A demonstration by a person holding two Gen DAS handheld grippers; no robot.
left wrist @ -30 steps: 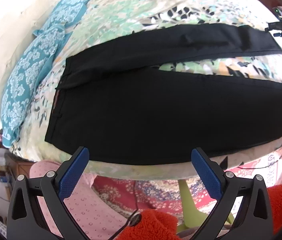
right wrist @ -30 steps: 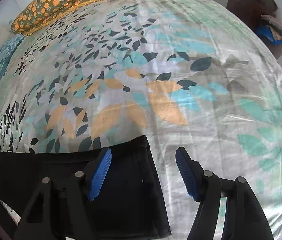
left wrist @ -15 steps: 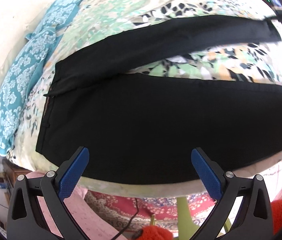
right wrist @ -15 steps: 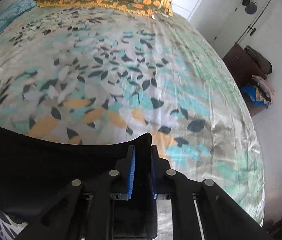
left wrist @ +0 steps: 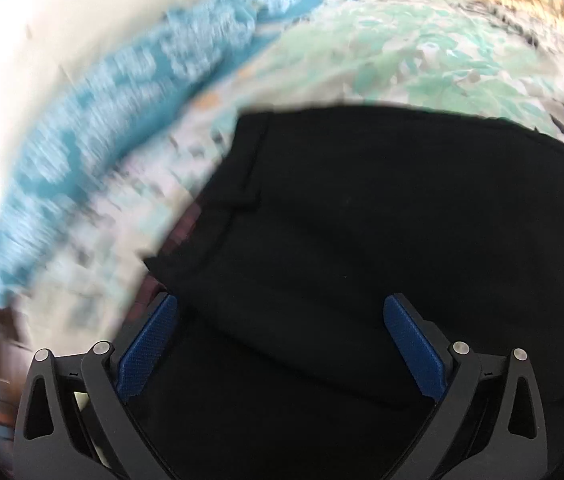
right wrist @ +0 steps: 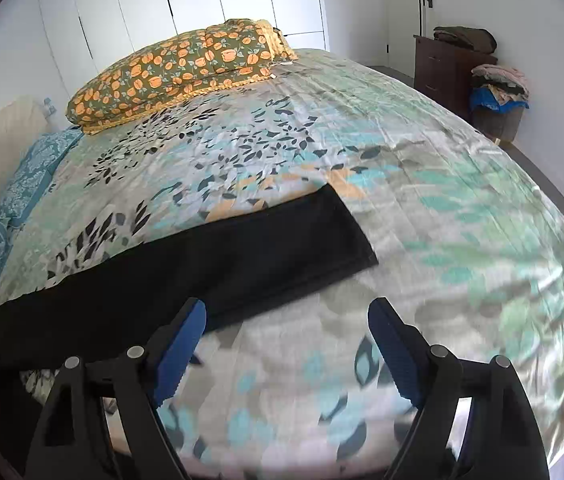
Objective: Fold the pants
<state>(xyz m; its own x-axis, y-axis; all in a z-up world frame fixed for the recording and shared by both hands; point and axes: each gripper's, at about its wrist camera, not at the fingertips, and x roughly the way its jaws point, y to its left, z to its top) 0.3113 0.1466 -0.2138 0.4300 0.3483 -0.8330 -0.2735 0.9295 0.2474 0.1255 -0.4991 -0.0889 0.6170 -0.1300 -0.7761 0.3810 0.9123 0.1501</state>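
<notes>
Change on the left: since a second ago the left gripper [left wrist: 280,344] is being brought down and in over the waist end of the black pants [left wrist: 381,240]; the bed edge and floor seen under it earlier are no longer being shown, and the view is being blurred by the motion.
Left jaws: being held wide apart over the dark cloth, with the waistband corner [left wrist: 170,264] just beyond the left blue pad [left wrist: 148,354]; nothing is being pinched, though whether the pads are brushing the fabric cannot be told.
Pants: being left flat on the leaf-print bedspread [right wrist: 461,208], waist toward the blue pillows [left wrist: 114,120], one leg being shown stretched out with its hem [right wrist: 351,226] lying free.
Change on the right: half a second ago the hem was being clamped; now the right gripper [right wrist: 287,344] is being drawn back and up, its jaws are opening, and only bedspread is being seen between them.
Meaning for the task: the leg is judged as being laid out and released, and a grasp at the waistband is probably being prepared for the first fold.
</notes>
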